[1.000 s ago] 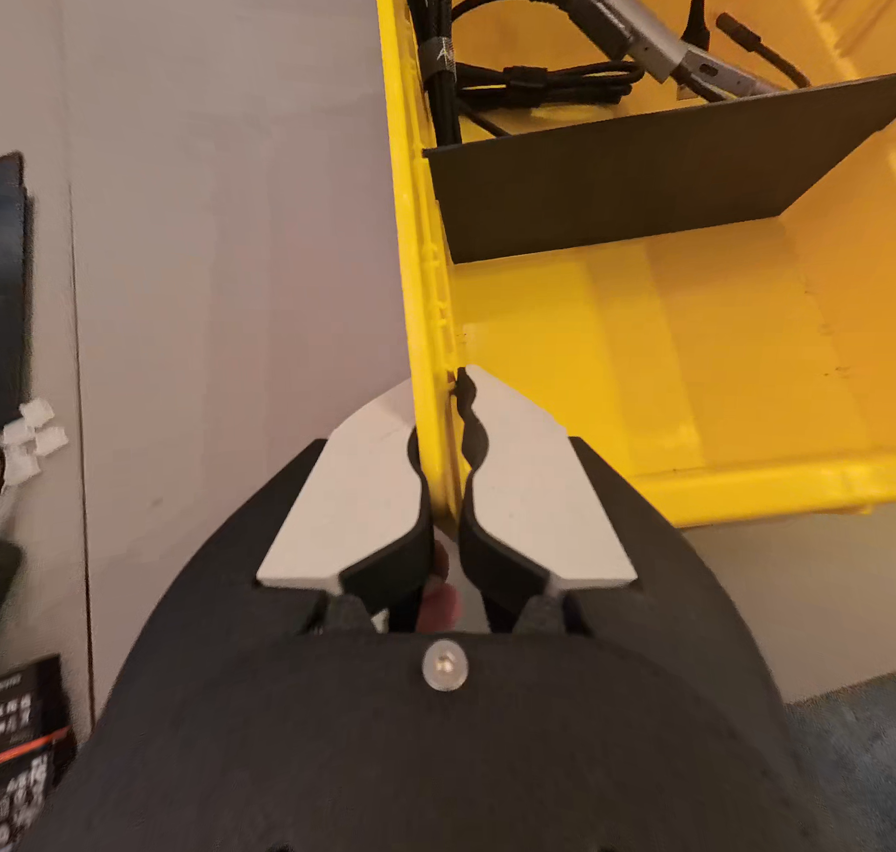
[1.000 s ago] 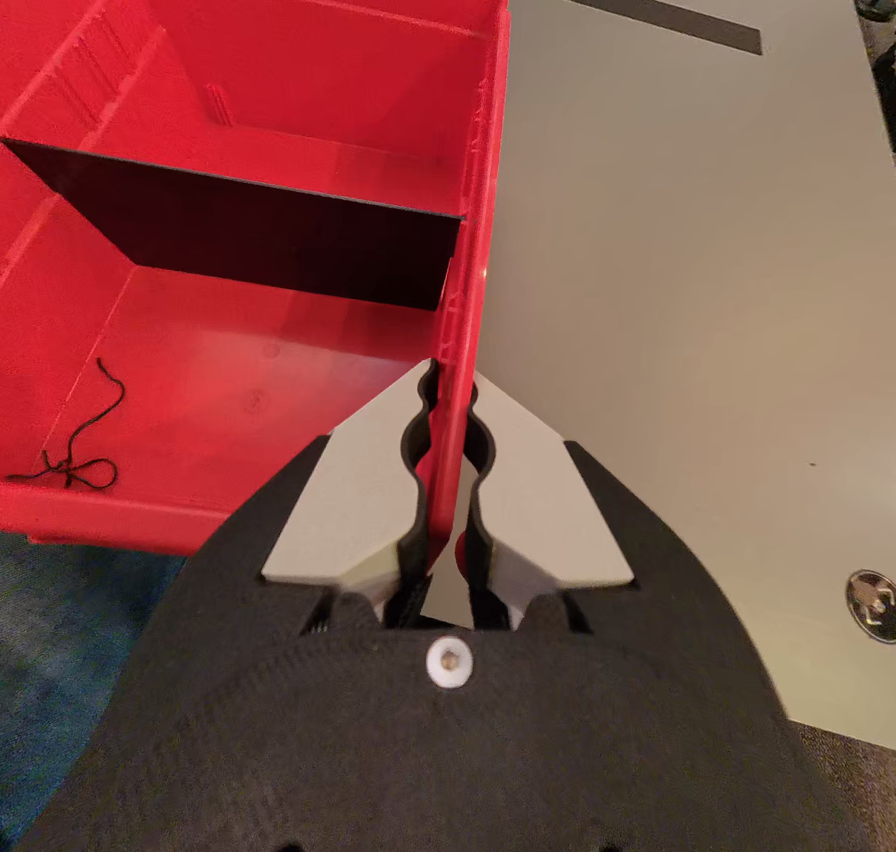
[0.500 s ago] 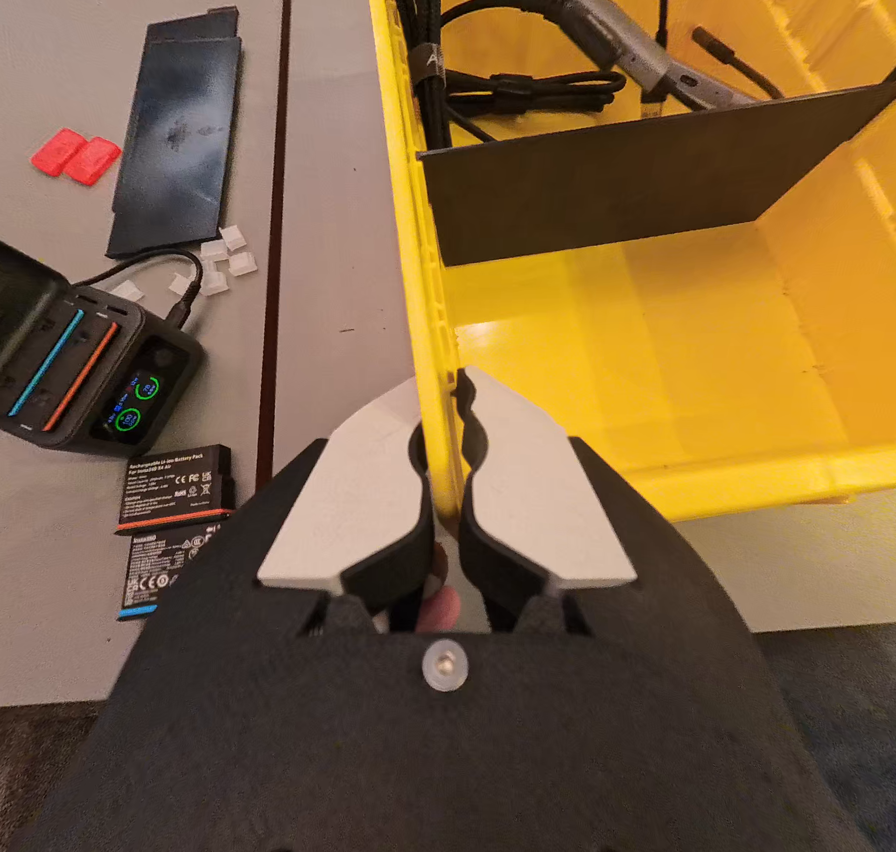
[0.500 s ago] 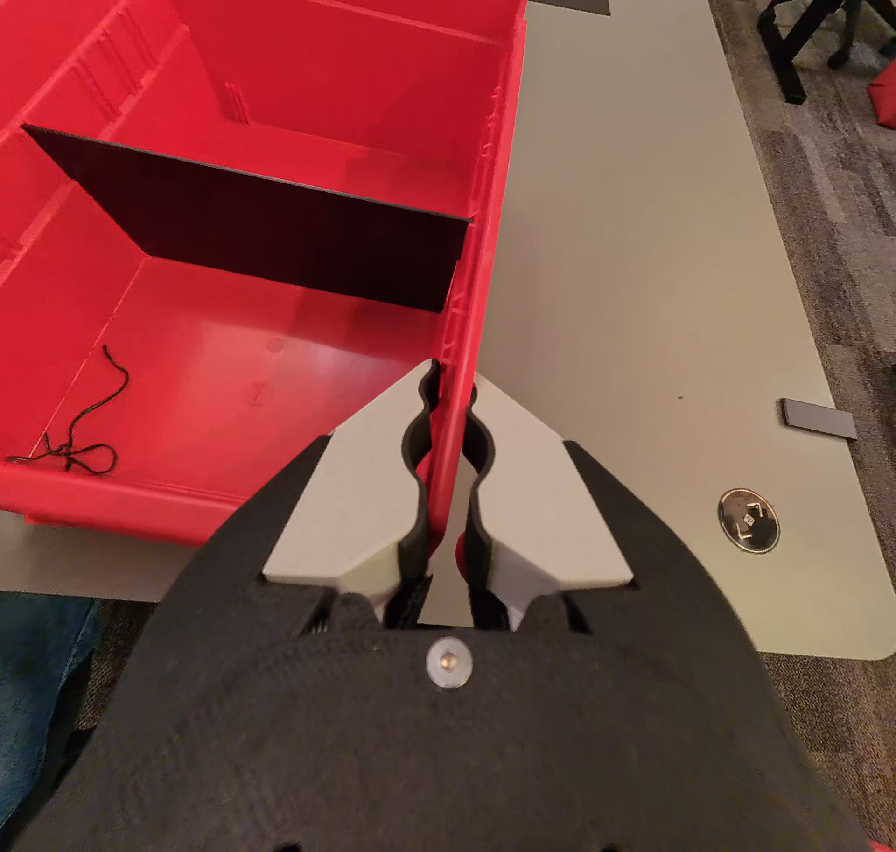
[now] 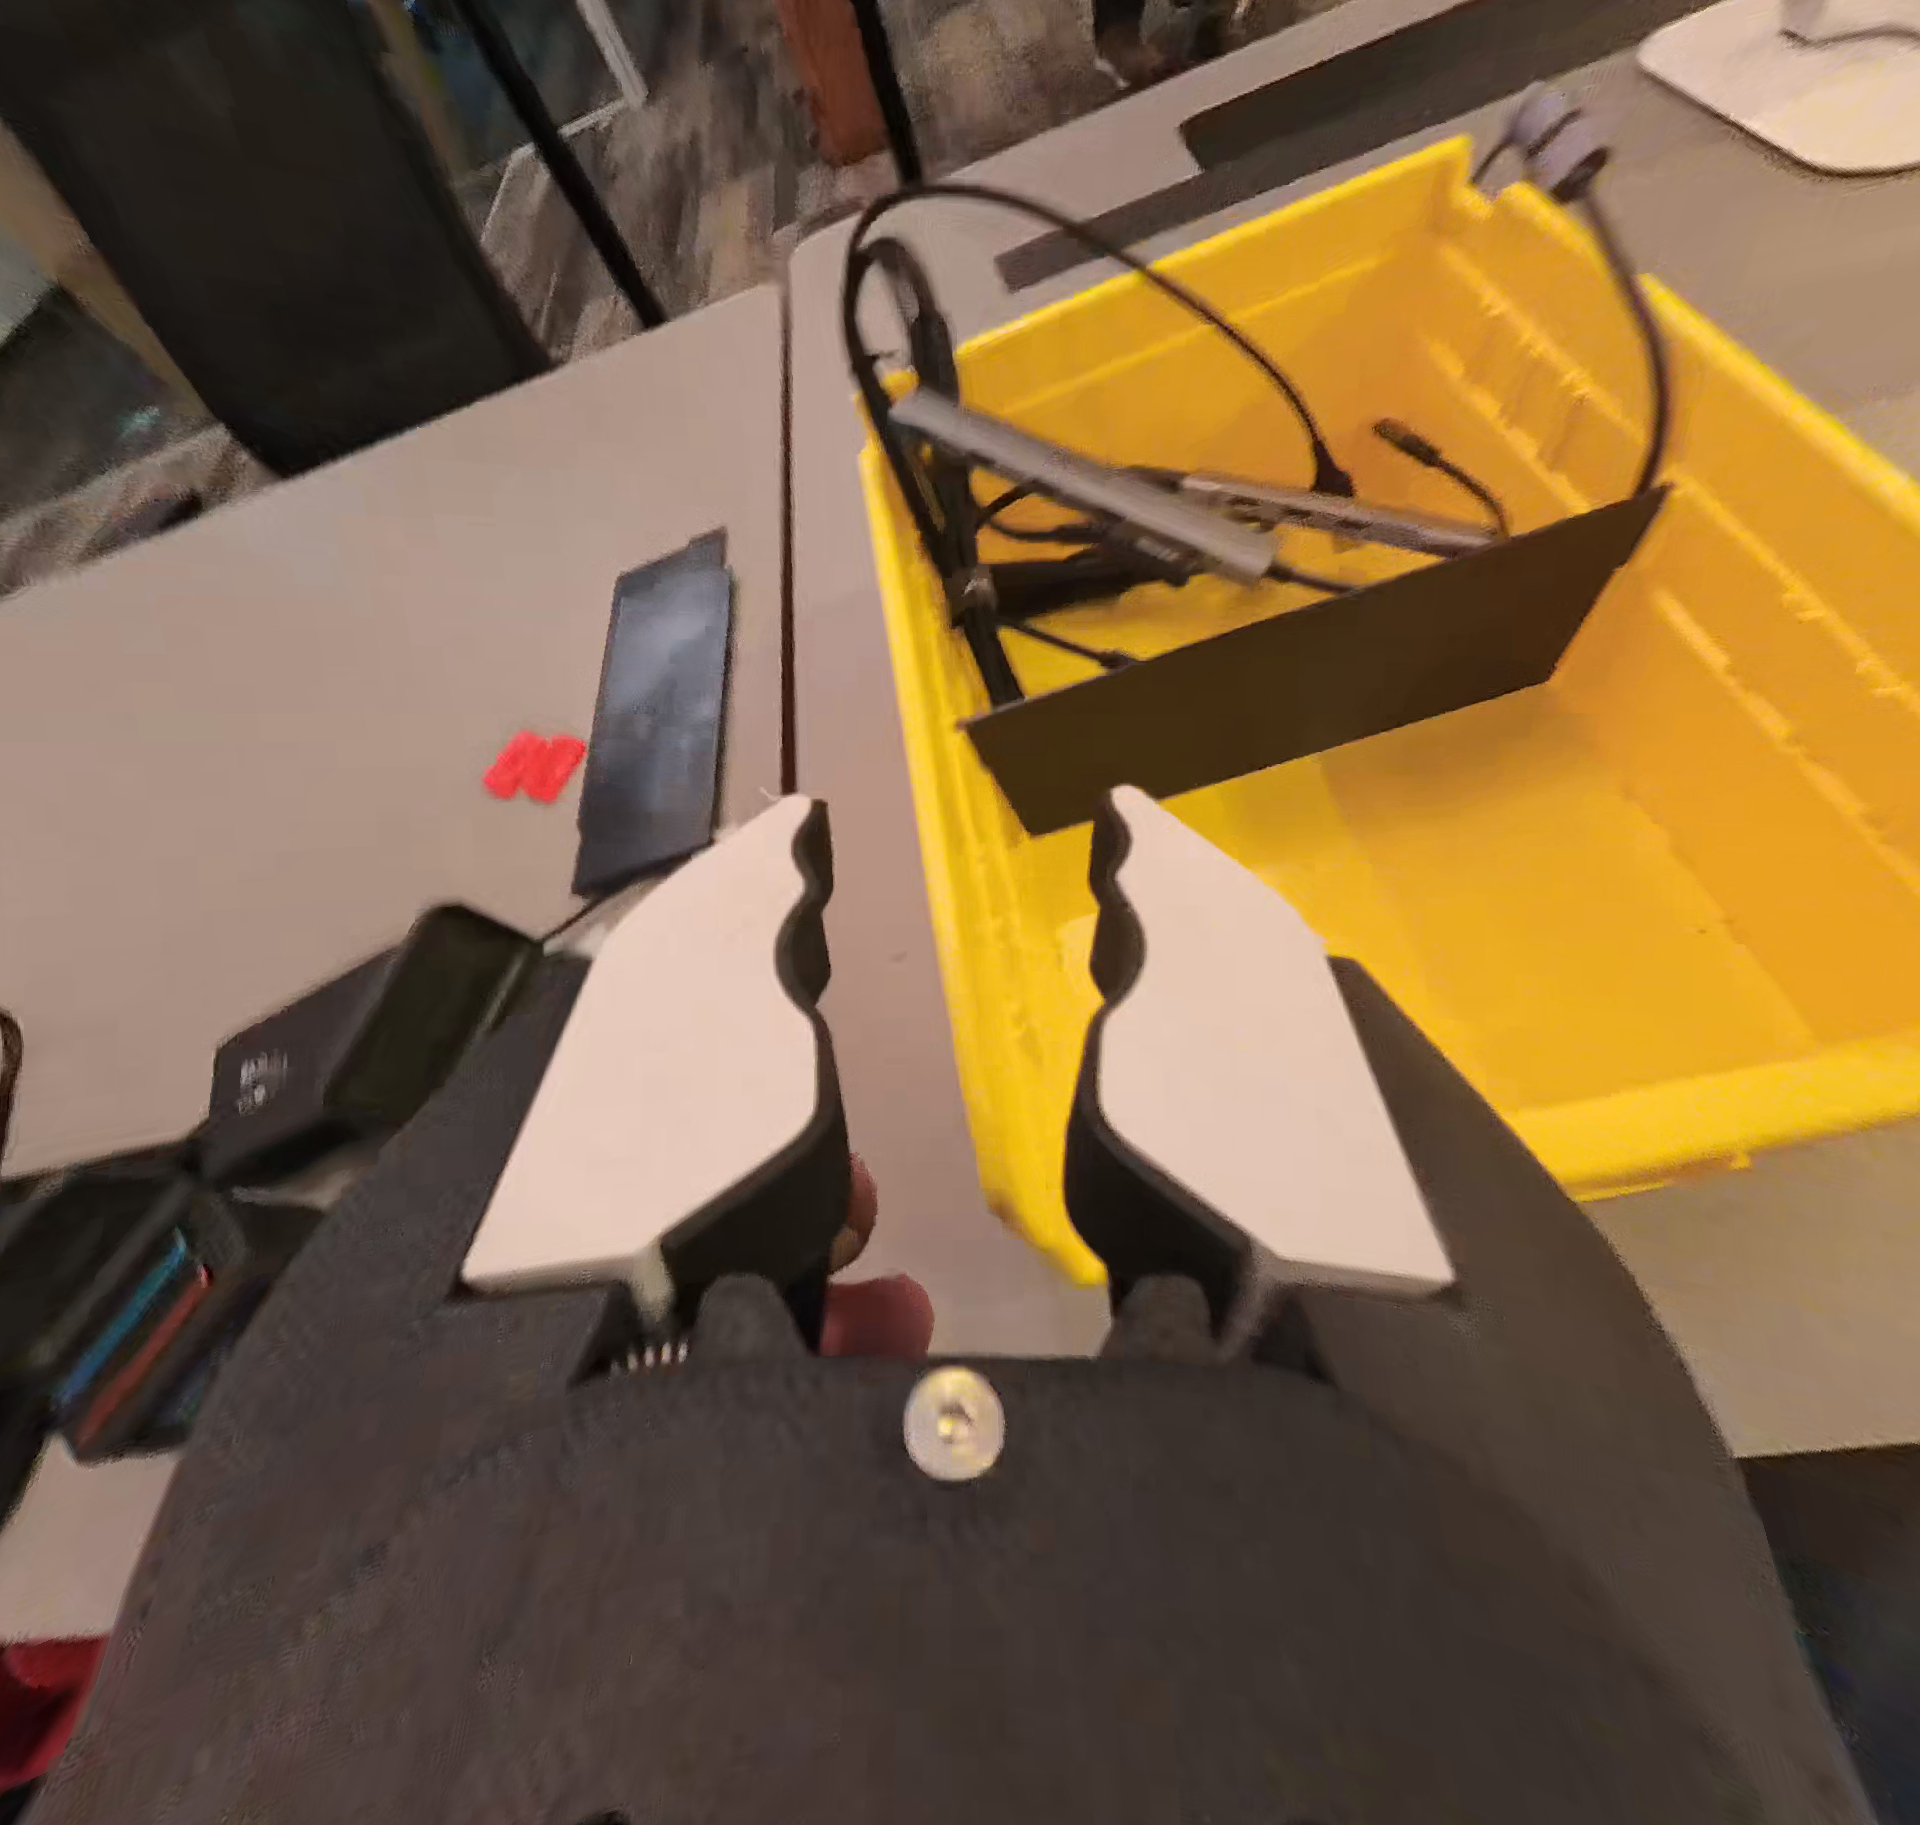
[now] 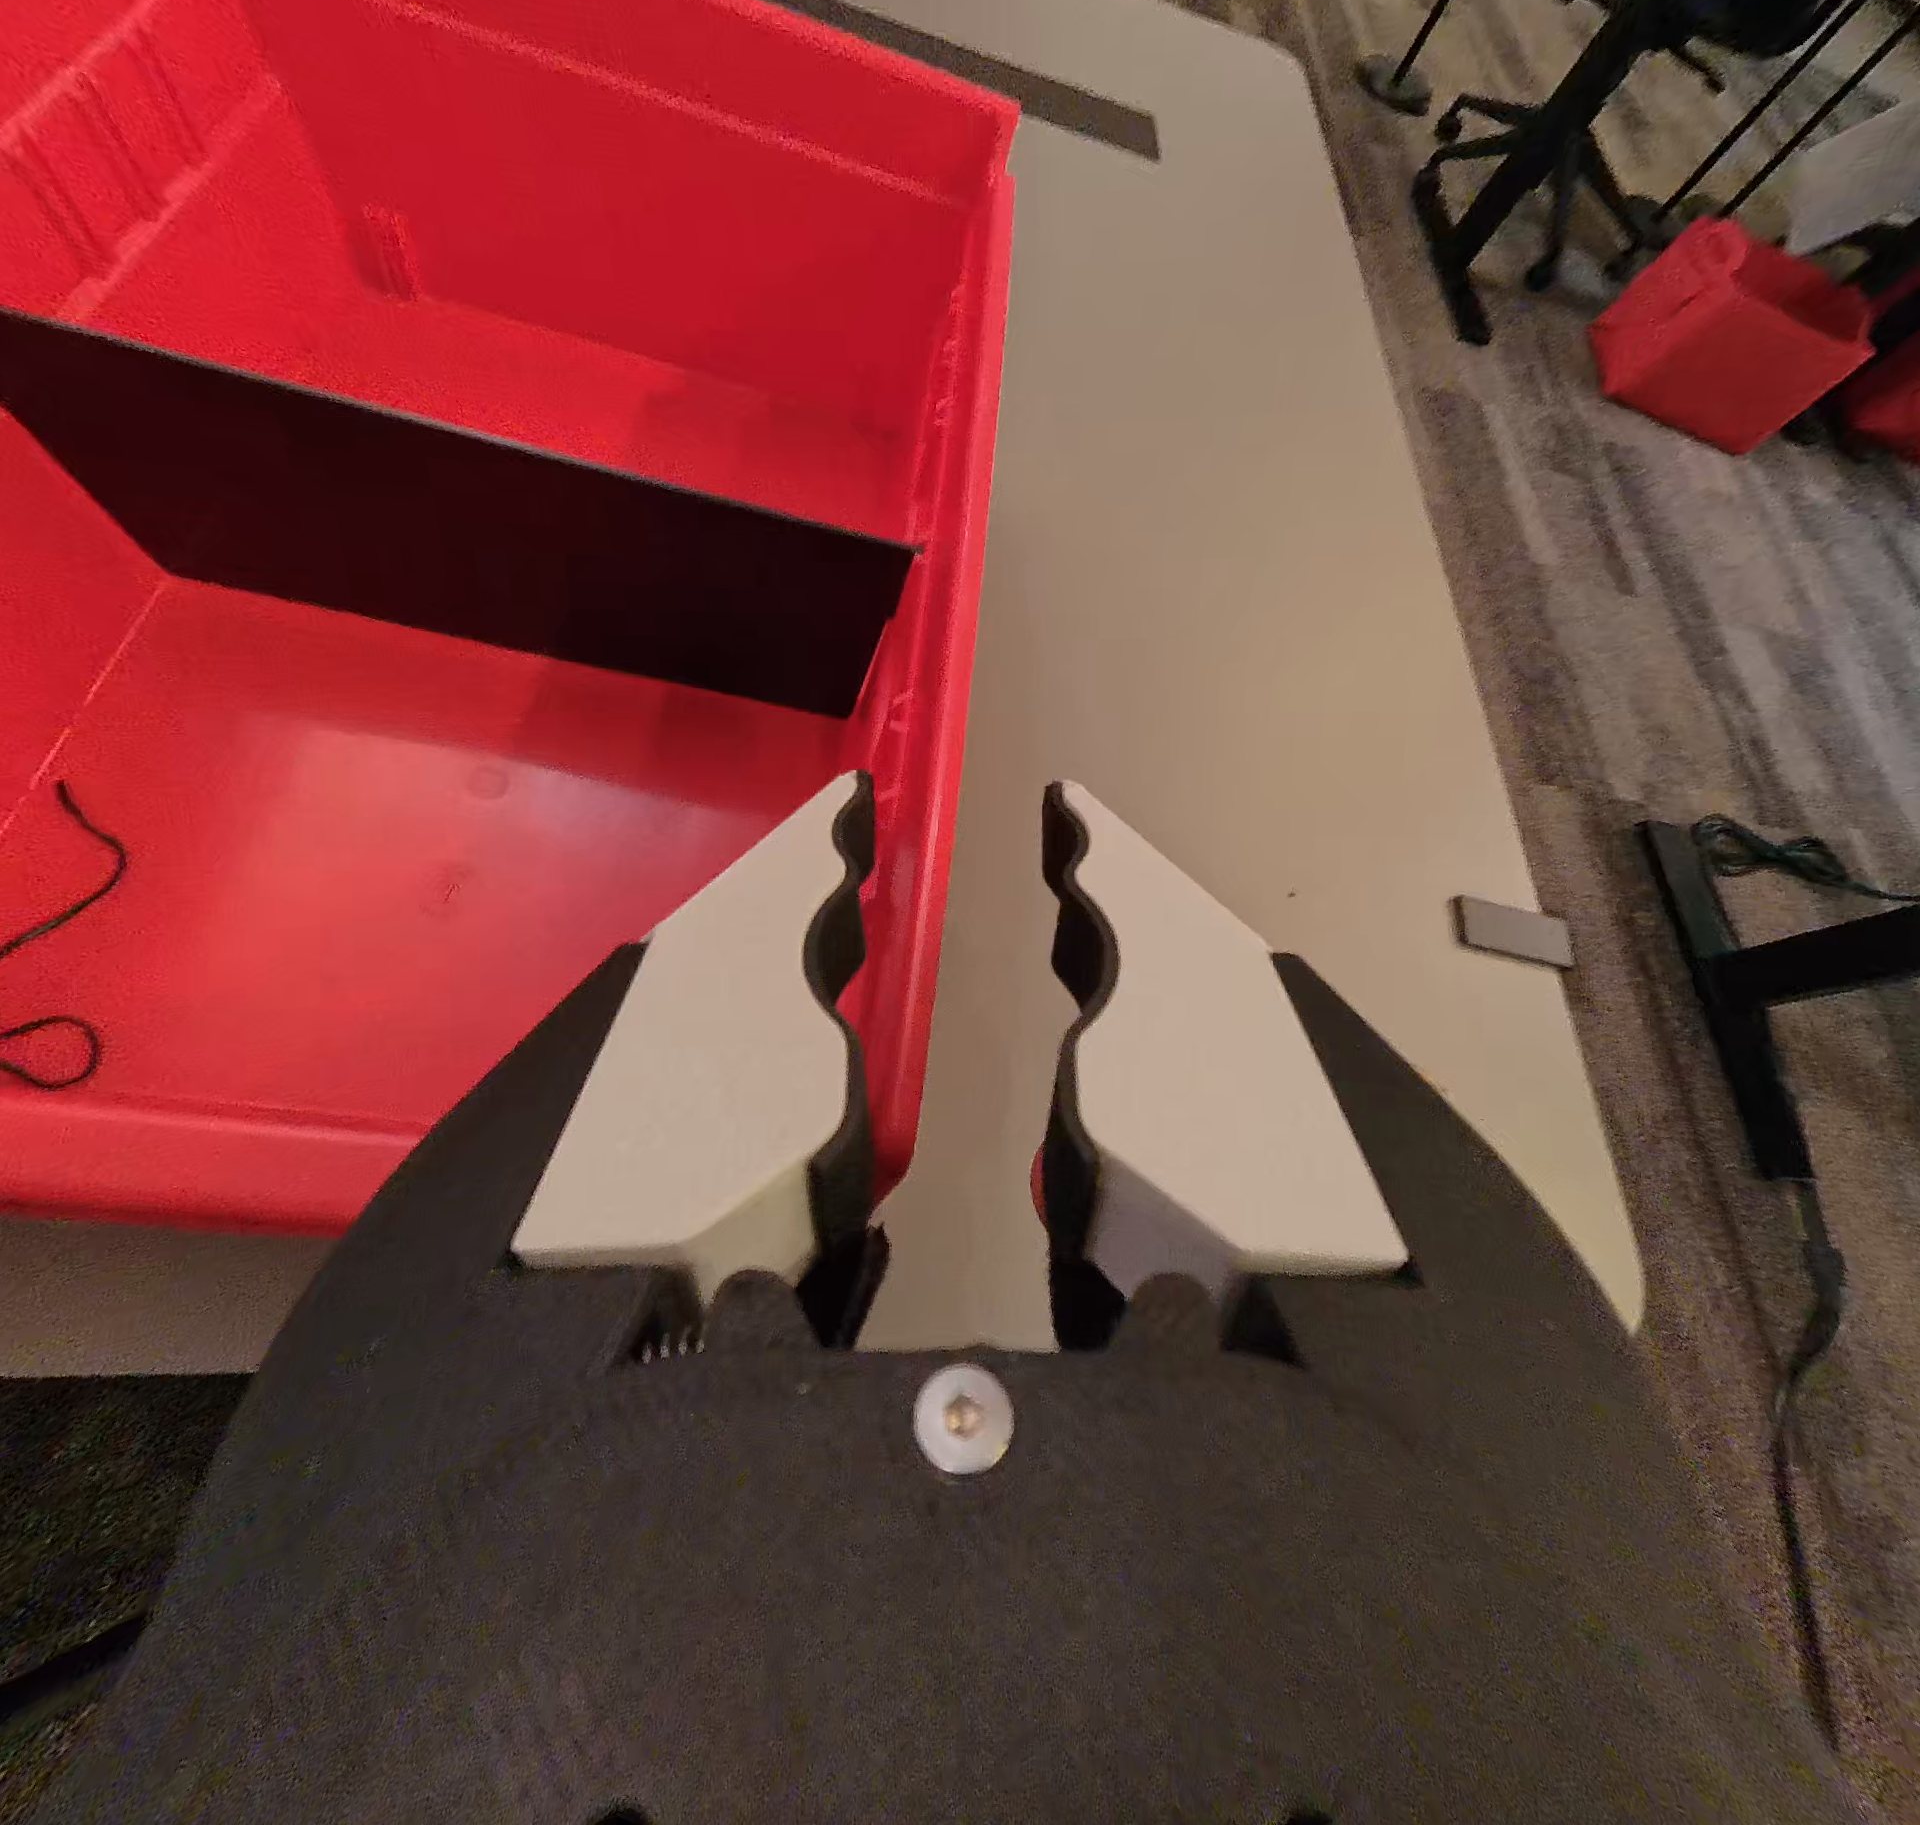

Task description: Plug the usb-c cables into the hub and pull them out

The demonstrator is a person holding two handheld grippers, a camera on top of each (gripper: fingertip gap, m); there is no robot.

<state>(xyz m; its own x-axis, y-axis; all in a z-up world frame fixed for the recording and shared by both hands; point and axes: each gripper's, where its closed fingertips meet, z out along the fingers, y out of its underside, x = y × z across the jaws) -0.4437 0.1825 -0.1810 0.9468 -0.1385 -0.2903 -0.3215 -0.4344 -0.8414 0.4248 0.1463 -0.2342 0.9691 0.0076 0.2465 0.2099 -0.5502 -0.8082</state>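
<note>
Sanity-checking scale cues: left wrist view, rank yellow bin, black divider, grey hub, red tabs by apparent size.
1. yellow bin
2. black divider
3. grey hub, farther from the camera, so its true size is unsure
4. red tabs

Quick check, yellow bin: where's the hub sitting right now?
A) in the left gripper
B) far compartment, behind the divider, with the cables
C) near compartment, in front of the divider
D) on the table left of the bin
B: the grey hub lies among the black cables behind the black divider of the yellow bin; the near compartment is bare.
</note>
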